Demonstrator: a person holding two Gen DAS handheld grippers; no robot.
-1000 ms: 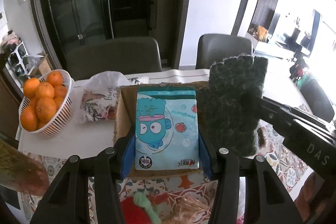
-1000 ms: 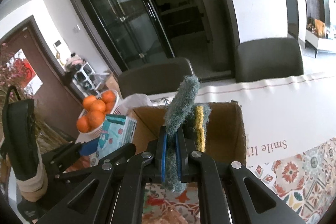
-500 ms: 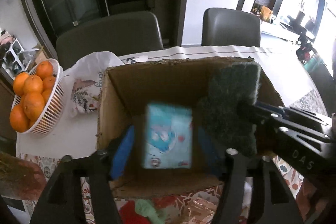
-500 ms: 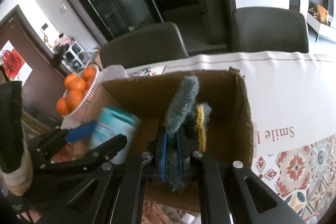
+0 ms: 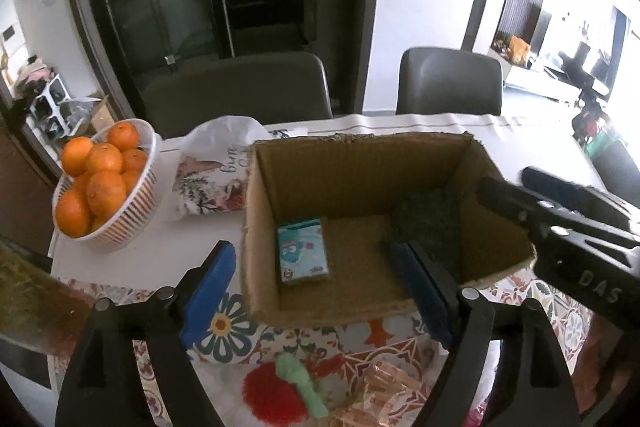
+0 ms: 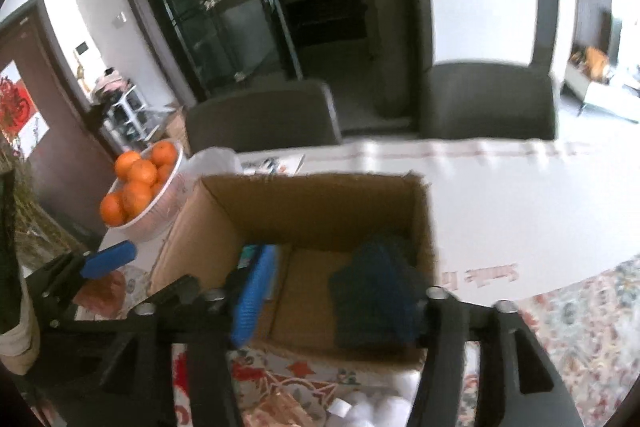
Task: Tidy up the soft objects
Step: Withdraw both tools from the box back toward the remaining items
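Left wrist: left tongs spread, empty; pack and glove lie in box. Right wrist (blurred): right tongs spread, empty. Next: lift straight up, clear the rim, go for red pom on bench.

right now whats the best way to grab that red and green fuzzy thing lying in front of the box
Grip the red and green plush toy across its narrow green strip, coming straight down from above. It lies flat on the patterned tablecloth just before the cardboard box, and the open left gripper is nearest.
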